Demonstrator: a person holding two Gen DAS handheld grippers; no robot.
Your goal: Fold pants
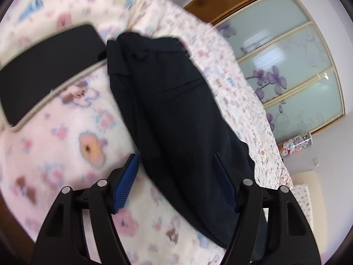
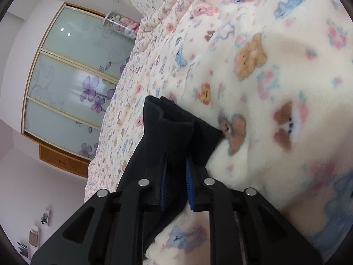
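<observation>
The pants [image 1: 174, 110] lay on a fleece blanket [image 1: 66, 145] printed with teddy bears, which covered a bed. In the left wrist view they were dark navy, spread lengthwise away from the camera, with a slit pocket showing on the upper side and the waistband end bunched at the far end. One trouser leg [image 1: 46, 70] ran off to the left across the blanket as a long dark strip.

The left gripper [image 1: 176, 176] pointed forward and down over the near part of the pants. Its blue pads were spread wide apart: the left pad [image 1: 125, 185] sat over bare blanket just beside the cloth edge, and the right pad [image 1: 225, 185] sat over the dark cloth. Nothing was pinched between them. This view was blurred.

The right gripper [image 2: 176, 172] was tilted, pointing along the blanket toward the wardrobe side of the room. Its two blue pads [image 2: 189, 181] were pressed close together with a fold of dark cloth between them, so it was pinching the pants [image 2: 174, 132]. The gripped cloth stuck out past the fingertips as a folded cuff-like end, its far corner touching the blanket beside a brown bear print.

A wardrobe [image 2: 72, 77] with frosted sliding doors and purple flower decoration stood beyond the bed.
</observation>
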